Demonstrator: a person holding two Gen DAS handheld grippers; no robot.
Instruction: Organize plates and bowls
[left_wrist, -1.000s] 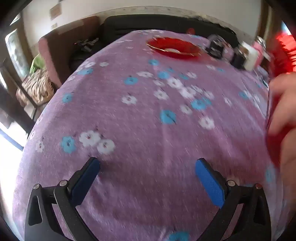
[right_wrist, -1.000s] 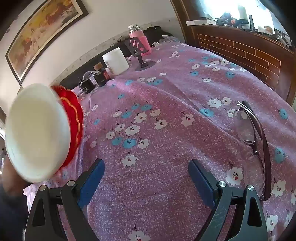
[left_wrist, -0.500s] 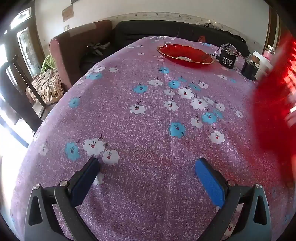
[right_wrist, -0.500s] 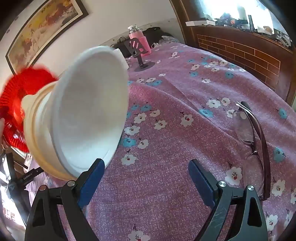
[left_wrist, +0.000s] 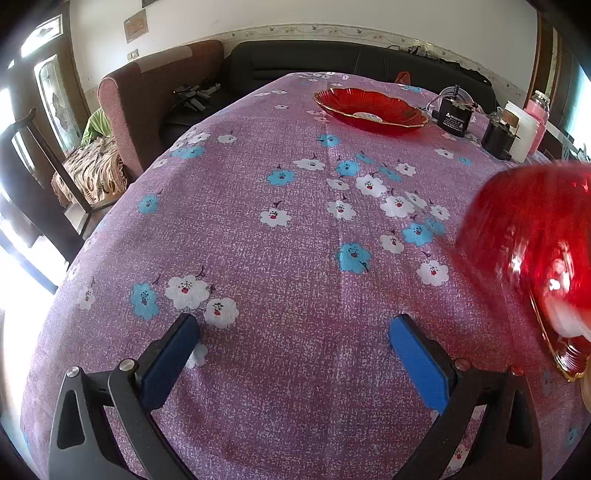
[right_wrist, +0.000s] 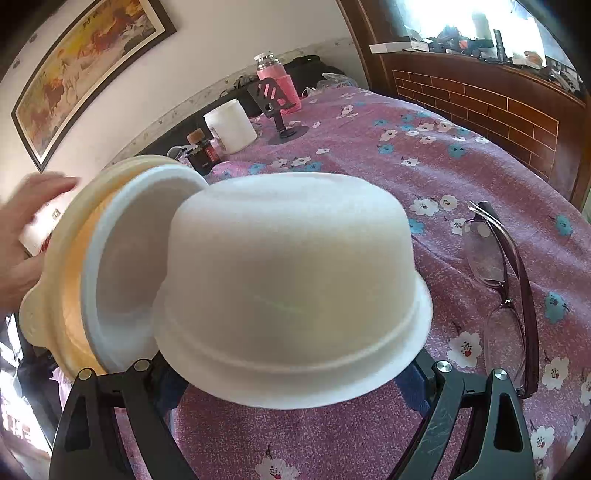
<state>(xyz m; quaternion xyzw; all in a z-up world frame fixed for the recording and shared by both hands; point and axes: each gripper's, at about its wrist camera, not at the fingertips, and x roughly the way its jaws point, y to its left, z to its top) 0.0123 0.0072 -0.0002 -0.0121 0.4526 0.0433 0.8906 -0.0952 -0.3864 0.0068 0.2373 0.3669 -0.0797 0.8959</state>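
Observation:
In the right wrist view a bare hand (right_wrist: 22, 240) tips a stack of bowls over the table. A white bowl (right_wrist: 291, 291) lies upside down right in front of my right gripper (right_wrist: 291, 384) and hides its fingertips. A second white bowl (right_wrist: 122, 273) sits tilted inside a cream bowl (right_wrist: 55, 295). My right gripper's arms stand wide apart. In the left wrist view my left gripper (left_wrist: 291, 354) is open and empty above the cloth. A blurred red bowl (left_wrist: 532, 243) is at its right. A red plate (left_wrist: 369, 109) rests at the table's far end.
The table has a purple flowered cloth (left_wrist: 295, 229). Eyeglasses (right_wrist: 498, 280) lie right of the right gripper. A white cup (right_wrist: 231, 125), pink bottle (right_wrist: 275, 77), phone stand (right_wrist: 277, 107) and small black items (left_wrist: 456, 116) stand at the far side. An armchair (left_wrist: 147, 99) is left.
The hand has brought the stacked bowls from the left to in front of the right gripper, and one white bowl has dropped out upside down. The left gripper has risen slightly.

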